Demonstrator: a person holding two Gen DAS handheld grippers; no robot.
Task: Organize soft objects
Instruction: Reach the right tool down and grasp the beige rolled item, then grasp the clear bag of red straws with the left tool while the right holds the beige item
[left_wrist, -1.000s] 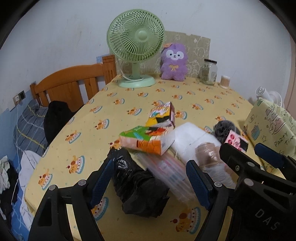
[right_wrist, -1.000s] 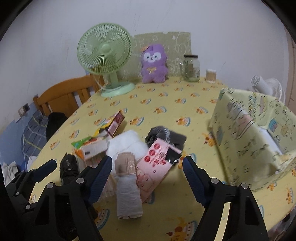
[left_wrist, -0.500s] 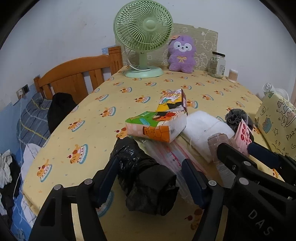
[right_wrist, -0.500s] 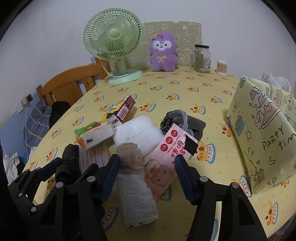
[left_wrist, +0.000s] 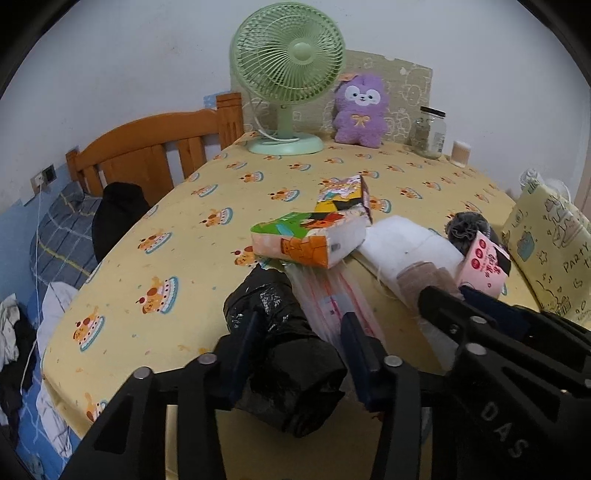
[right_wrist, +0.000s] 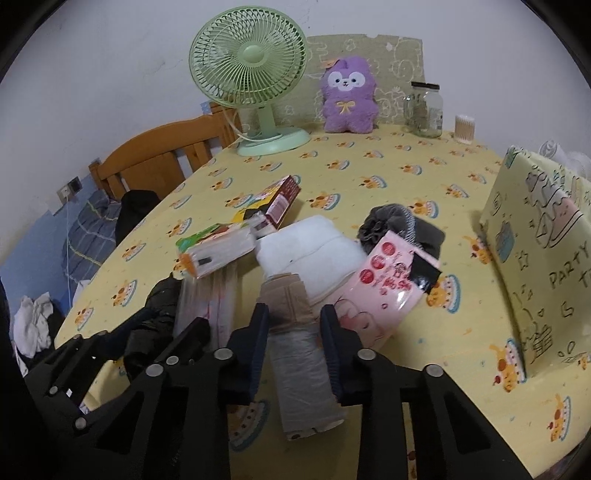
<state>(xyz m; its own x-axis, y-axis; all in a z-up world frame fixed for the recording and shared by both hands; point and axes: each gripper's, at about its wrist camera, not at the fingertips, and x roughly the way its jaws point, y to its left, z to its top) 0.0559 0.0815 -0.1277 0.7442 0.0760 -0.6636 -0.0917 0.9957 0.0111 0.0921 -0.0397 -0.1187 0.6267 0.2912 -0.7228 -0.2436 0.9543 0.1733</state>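
Note:
A pile of soft things lies on the yellow cake-print tablecloth. My left gripper has its jaws closing, and both pads touch a crumpled black plastic bag roll near the table's front edge. My right gripper is also closing, pads against a grey bag roll with a tan band. Behind them lie a green-orange tissue pack, a clear striped packet, a white folded cloth, a pink packet and a dark grey cloth.
A yellow "party time" gift bag stands at the right. At the back are a green fan, a purple plush, a glass jar and a cotton-swab tub. A wooden headboard and bedding are left of the table.
Both pairs of jaws have narrowed from wide open, the left onto the black bag roll and the right onto the grey roll. The right gripper has come slightly closer and lower.

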